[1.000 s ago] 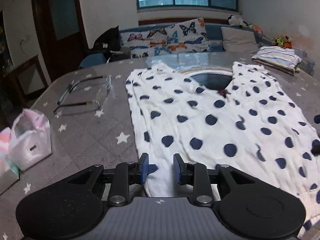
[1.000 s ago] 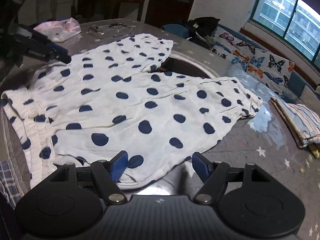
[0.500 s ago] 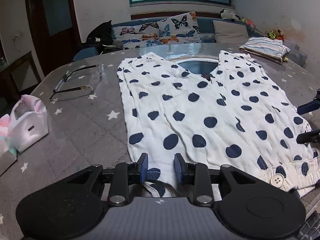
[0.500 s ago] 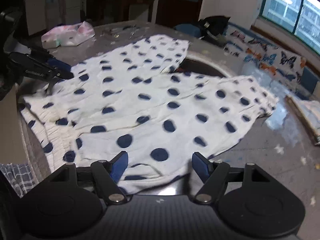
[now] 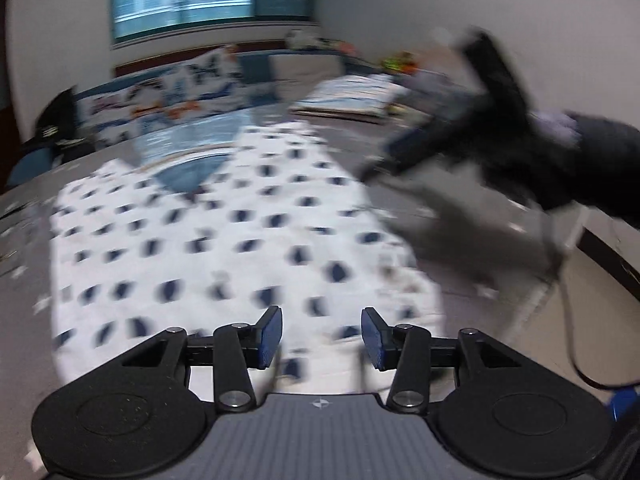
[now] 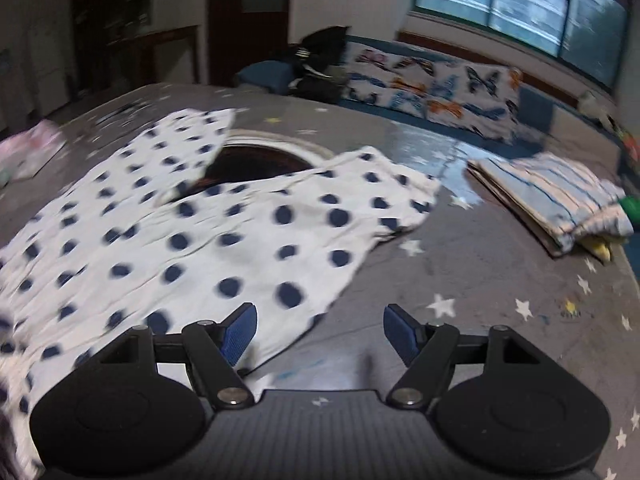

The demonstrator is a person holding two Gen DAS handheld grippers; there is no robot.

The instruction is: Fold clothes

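Note:
White trousers with navy polka dots (image 5: 224,248) lie spread flat on the grey star-patterned table (image 6: 500,280), also in the right wrist view (image 6: 208,248). My left gripper (image 5: 321,338) is open and empty above the waistband end. My right gripper (image 6: 319,334) is open and empty, over the edge of one trouser leg. In the left wrist view the right gripper (image 5: 404,152) shows blurred above the table to the right of the trousers.
A folded striped garment (image 6: 552,200) lies at the table's far right. A pink-white bag (image 6: 32,152) sits at the left. A round dark opening (image 6: 256,160) shows between the trouser legs. A butterfly-print sofa (image 6: 432,88) stands behind the table.
My left gripper has opened, letting go of the waistband, and swung to the right along it. My right gripper has moved toward the trouser-leg side. Both views are motion-blurred.

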